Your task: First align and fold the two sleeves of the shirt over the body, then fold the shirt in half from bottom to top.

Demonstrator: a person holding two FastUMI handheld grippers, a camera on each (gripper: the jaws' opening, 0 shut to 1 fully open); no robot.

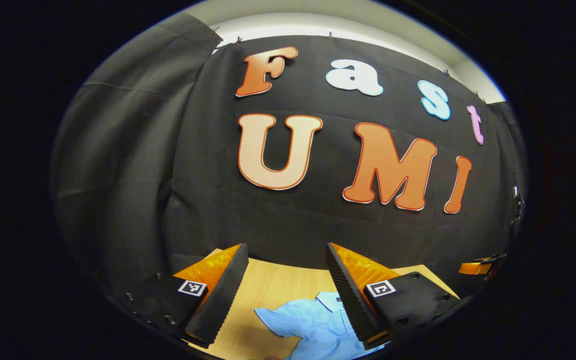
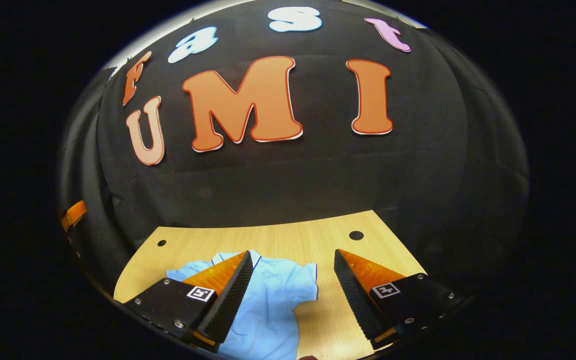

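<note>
Closest in, both sets of tongs are spread wide with nothing between the fingers. The left tongs [image 1: 286, 250] and the right tongs [image 2: 293, 255] both hang above the desk [image 2: 278, 237], not touching any cloth as far as I can tell.

Just past the fingers, the light blue shirt [image 2: 273, 295] lies spread flat on the desk, collar [image 1: 329, 299] pointing toward the back wall. In the left gripper view one sleeve [image 1: 274, 316] sticks out sideways; in the right gripper view the other sleeve [image 2: 304, 281] does the same, ending near bare wood. So my read is that no sleeve fold has been done yet.

Stuff that could go sideways from here, in my opinion:

- Thin fabric lying flat is hard to pinch. Come down too shallow and the fingers just slide over it or grab nothing.
- Bite too deep and you could pick up both layers of the sleeve plus the body, then the whole shirt drags instead of folding.
- If the two sides get pulled unevenly, the sleeves won't line up, and the bottom-to-top fold ends up crooked.
- The shirt sits close to the near desk edge, so a tug toward the person could slide the hem off.

Farther back there's just bare desk with a small dark hole [image 2: 356, 235], then the black cloth wall [image 2: 318, 175].
</note>
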